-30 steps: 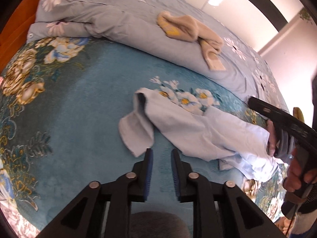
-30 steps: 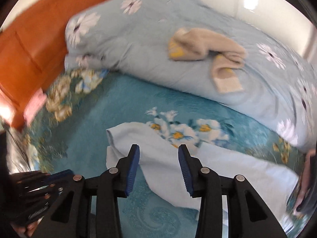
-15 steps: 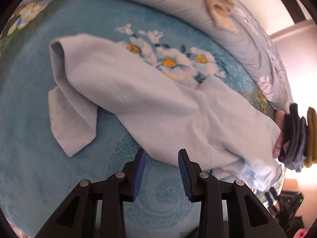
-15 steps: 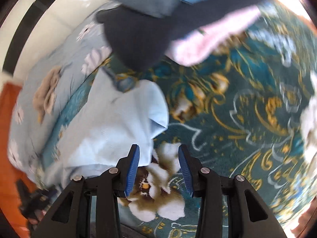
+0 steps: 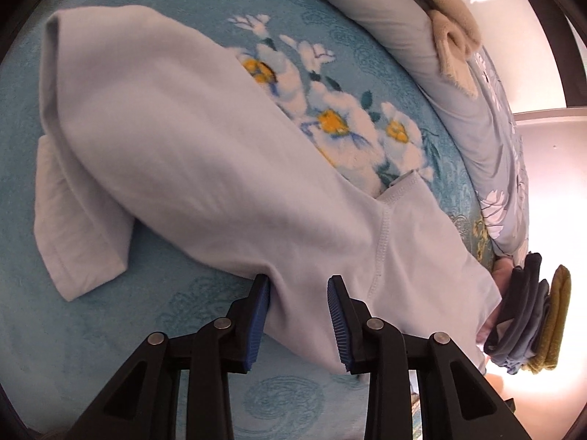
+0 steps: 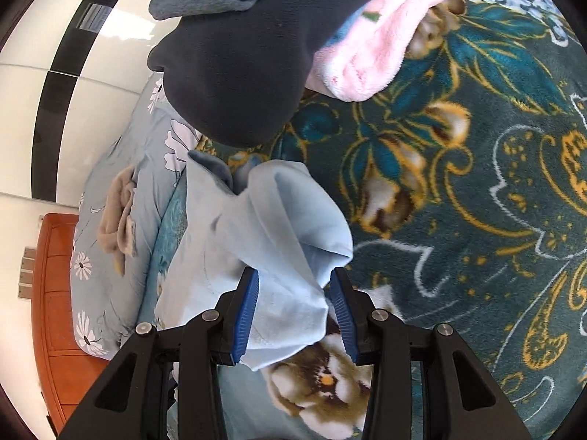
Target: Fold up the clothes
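Left gripper (image 5: pixel 299 315) low over blanket (image 5: pixel 110 348), jaws released straddling light-blue shirt (image 5: pixel 190 168) edge; shirt's long axis 10-to-4. Right gripper (image 6: pixel 293 311) released around shirt hem (image 6: pixel 290 256).

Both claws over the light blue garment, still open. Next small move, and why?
Probably close both claws. The left claw and right claw each stand open with an edge of the light blue garment between the pads, so a grip comes before any fold.
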### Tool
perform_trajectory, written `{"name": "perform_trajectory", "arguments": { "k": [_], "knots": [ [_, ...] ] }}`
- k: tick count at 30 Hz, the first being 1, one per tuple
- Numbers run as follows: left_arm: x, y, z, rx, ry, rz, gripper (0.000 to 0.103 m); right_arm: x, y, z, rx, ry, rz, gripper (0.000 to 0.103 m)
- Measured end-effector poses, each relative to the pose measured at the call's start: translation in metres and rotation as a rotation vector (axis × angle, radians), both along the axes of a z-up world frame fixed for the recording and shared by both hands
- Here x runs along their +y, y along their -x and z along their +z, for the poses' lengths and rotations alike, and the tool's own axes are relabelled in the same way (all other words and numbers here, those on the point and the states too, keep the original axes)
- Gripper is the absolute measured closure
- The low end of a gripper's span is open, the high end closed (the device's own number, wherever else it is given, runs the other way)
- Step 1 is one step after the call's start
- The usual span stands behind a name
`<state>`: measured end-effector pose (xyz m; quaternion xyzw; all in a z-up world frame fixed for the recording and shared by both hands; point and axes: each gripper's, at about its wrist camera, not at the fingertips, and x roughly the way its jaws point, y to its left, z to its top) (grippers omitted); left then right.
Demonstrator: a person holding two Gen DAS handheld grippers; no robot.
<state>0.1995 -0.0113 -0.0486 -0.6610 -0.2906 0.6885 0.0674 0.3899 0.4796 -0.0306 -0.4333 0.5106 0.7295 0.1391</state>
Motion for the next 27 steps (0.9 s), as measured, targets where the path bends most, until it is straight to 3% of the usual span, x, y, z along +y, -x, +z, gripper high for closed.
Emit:
{"name": "perform_trajectory", "arguments": {
  "k": [1,3,6,12,18,27],
  "knots": [
    [0.001,-0.001,0.001,0.003,-0.002,-0.001,0.081,0.000,0.000,0.002,0.004,0.010,-0.006,0.067],
    [0.004,-0.004,0.005,0.012,0.003,-0.011,0.097,-0.002,-0.003,0.006,0.009,0.024,-0.014,0.089],
    [0.001,-0.006,0.017,0.053,-0.001,-0.022,0.100,-0.009,-0.005,0.020,0.001,0.009,0.000,0.099],
    [-0.010,-0.007,0.078,0.211,-0.067,0.002,0.100,-0.018,-0.006,0.072,0.139,-0.033,0.040,0.101],
    [-0.022,0.004,0.158,0.418,-0.141,0.012,0.100,-0.044,0.004,0.155,0.339,-0.114,0.118,0.101],
    [-0.079,-0.036,0.271,0.708,-0.178,0.040,0.100,-0.084,-0.017,0.259,0.576,-0.230,0.199,0.101]
  ]
}}
